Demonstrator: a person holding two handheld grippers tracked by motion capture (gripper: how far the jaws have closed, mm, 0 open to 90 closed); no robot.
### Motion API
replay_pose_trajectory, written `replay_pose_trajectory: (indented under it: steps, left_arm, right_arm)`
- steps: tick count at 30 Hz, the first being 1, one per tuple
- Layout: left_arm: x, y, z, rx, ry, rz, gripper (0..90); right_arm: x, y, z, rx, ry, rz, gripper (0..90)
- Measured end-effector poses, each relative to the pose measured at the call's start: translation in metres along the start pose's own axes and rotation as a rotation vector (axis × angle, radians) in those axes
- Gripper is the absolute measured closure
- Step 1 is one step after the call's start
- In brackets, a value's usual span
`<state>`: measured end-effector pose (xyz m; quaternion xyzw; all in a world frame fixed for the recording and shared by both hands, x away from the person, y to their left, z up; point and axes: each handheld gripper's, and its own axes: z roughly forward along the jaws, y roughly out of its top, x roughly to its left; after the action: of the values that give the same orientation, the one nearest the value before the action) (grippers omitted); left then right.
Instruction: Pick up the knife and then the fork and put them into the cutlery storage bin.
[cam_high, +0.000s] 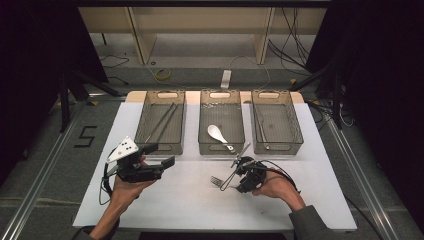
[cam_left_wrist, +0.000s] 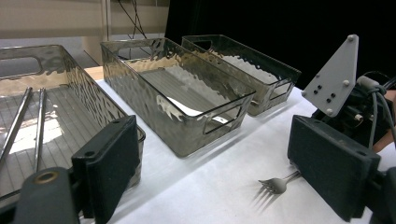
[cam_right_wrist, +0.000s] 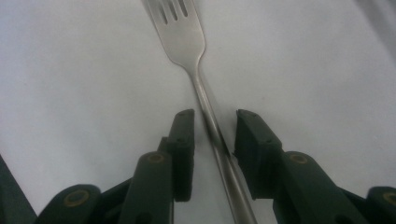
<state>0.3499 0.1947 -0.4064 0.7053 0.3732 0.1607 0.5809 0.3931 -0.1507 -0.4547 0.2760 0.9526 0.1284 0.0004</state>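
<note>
Fork (cam_right_wrist: 187, 32): lies flat on the white table cover (cam_high: 180, 205), in front of the middle bin, tines pointing away from my right hand; in the high view I see it at (cam_high: 216, 180) just left of my right gripper.
Right gripper (cam_right_wrist: 214, 122): my jaws straddle the fork's handle, one pad on each side, set narrow. A thin gap still shows on both sides of the handle, so the pads are not pressing on it.
Right hand (cam_high: 272, 187): comes in from the lower right, sleeve at the table's near edge, wrist bent so the gripper (cam_high: 235, 175) tips down toward the table and points left.
Left gripper (cam_high: 159, 155): jaws stand wide apart with nothing between them; in its own view (cam_left_wrist: 224, 172) the two black pads frame the bins and the fork tines (cam_left_wrist: 274, 185).
Left hand (cam_high: 125, 187): forearm rises from the bottom edge, palm under the gripper's body, holding it above the table and pointing it right, toward the bins and my other hand.
Left bin (cam_high: 162, 121): holds two long metal chopsticks (cam_high: 161, 122).
Middle bin (cam_high: 221, 121): holds a white spoon (cam_high: 218, 133).
Right bin (cam_high: 276, 121): a thin metal utensil lies along its left wall; I cannot tell which kind.
</note>
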Motion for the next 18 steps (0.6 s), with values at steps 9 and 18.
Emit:
replay_pose_trajectory:
  steps: [9, 18]
  left_arm:
    - [-0.0002, -0.0001, 0.0001, 0.000, -0.001, 0.001, 15.9]
    - [-0.0002, 0.0000, 0.0002, 0.000, -0.002, 0.000, 15.9]
  right_arm:
    - [0.0013, -0.0009, 0.0019, 0.012, -0.028, -0.020, 73.2]
    - [0.0052, -0.0003, 0.0025, 0.019, -0.043, -0.029, 76.2]
